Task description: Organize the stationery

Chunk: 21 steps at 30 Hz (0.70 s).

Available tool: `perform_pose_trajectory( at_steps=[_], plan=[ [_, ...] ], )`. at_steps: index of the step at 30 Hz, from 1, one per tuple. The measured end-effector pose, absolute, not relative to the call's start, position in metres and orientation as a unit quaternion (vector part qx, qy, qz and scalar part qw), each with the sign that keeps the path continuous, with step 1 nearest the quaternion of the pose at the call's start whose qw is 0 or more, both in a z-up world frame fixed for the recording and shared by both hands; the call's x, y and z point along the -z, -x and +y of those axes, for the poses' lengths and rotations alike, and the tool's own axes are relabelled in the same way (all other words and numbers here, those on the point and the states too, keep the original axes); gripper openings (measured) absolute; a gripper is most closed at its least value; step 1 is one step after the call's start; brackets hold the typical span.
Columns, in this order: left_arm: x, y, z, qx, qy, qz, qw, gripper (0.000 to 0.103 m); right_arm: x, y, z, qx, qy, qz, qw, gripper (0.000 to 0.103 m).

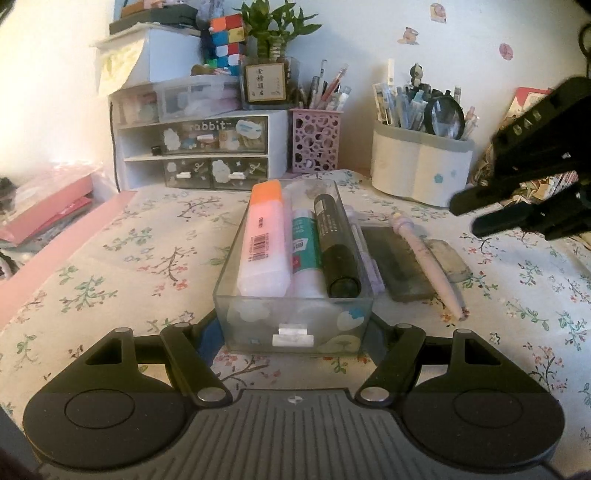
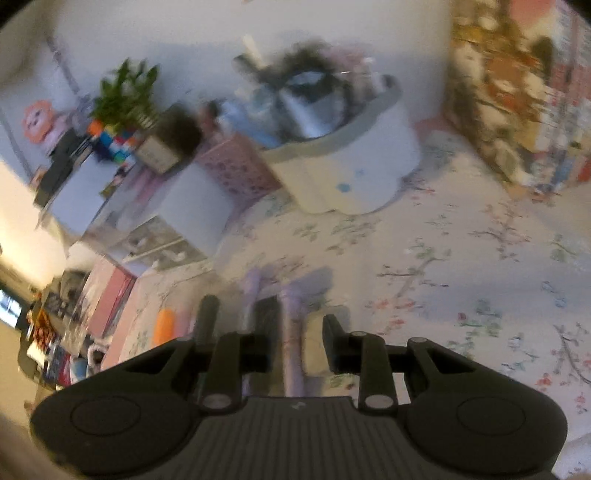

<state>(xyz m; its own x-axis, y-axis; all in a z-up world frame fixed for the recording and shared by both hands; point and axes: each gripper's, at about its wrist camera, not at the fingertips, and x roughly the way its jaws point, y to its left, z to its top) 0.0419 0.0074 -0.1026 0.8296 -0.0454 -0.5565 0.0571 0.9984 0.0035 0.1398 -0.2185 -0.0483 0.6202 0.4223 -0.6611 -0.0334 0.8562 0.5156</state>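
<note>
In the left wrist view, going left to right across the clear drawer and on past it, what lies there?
Orange-capped tube → teal-labelled tube → black marker → dark flat case → lilac pen → grey eraser → right gripper, above the cloth.

a home study corner: worktop under a floral-print cloth (image 1: 110,280), white plastic mini drawer unit with cloud stickers (image 1: 195,147), pink perforated pen cup (image 1: 316,142), potted green bamboo plant (image 1: 275,26), multicoloured puzzle cube (image 1: 228,38), cartoon stickers on wall (image 1: 408,35).
</note>
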Motion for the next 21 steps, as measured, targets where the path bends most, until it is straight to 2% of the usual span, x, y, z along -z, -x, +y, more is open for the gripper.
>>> perform_pose_trajectory(
  at_steps=[11, 12, 14, 18, 21],
  plan=[
    [0.103, -0.037, 0.012, 0.023, -0.015, 0.29, 0.957, 0.072, 0.061, -0.152, -0.158, -0.18, -0.108, 0.44, 0.873, 0.027],
    [0.103, -0.037, 0.012, 0.023, -0.015, 0.29, 0.957, 0.072, 0.062, -0.153, -0.156, -0.171, -0.091, 0.438, 0.878, 0.024],
    [0.103, -0.037, 0.011, 0.023, -0.015, 0.29, 0.957, 0.072, 0.062, -0.156, -0.154, -0.172, -0.081, 0.44, 0.878, 0.024],
    [0.103, -0.037, 0.012, 0.023, -0.015, 0.291, 0.956, 0.072, 0.067, -0.159, -0.133, -0.172, -0.013, 0.458, 0.872, 0.024],
    [0.102, -0.038, 0.011, 0.022, -0.014, 0.291, 0.956, 0.072, 0.069, -0.165, -0.13, -0.169, -0.006, 0.463, 0.87, 0.03]
  ],
)
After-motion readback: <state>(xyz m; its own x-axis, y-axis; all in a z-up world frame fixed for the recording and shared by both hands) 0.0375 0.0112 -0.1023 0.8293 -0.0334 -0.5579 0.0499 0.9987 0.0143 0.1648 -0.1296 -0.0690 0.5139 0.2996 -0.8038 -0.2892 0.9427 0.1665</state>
